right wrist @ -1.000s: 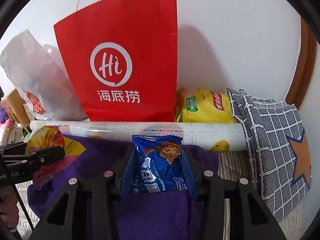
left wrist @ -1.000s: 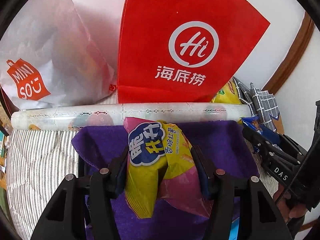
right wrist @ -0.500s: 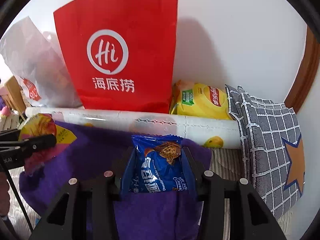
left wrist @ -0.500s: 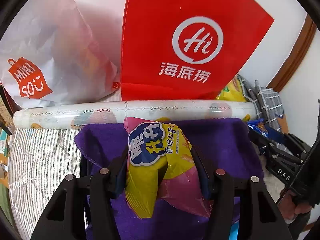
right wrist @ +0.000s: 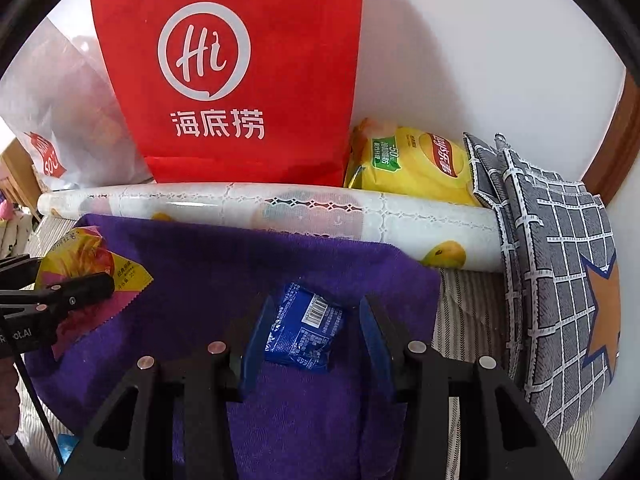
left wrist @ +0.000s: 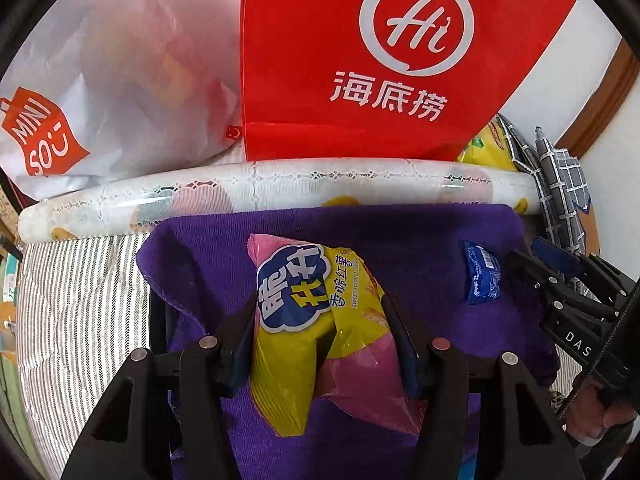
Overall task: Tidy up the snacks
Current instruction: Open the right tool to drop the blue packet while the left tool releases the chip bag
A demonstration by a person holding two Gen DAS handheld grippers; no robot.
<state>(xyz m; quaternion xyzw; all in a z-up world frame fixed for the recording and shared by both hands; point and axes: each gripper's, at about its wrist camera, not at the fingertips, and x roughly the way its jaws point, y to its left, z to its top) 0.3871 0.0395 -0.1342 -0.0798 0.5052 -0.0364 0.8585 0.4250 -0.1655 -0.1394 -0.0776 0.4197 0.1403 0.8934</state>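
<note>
While left gripper (left wrist: pixel 320 344) clamps yellow-pink sweet potato snack bag (left wrist: pixel 320 332) over purple towel (left wrist: pixel 420 240), right gripper (right wrist: pixel 308 336) stands open — blue cookie packet (right wrist: pixel 306 330) lies barcode-up on towel between its fingers, right pad clear of it. Beyond towel: patterned roll (right wrist: pixel 280 210) lying crosswise, then red paper bag (right wrist: pixel 240 80), white Miniso bag (left wrist: pixel 100 92), yellow chip bag (right wrist: pixel 412 168) — checked cushion (right wrist: pixel 560 260) at right.

Left hand-held gripper (left wrist: pixel 326 340) clamped; right hand-held gripper (right wrist: pixel 308 336) stands open.
</note>
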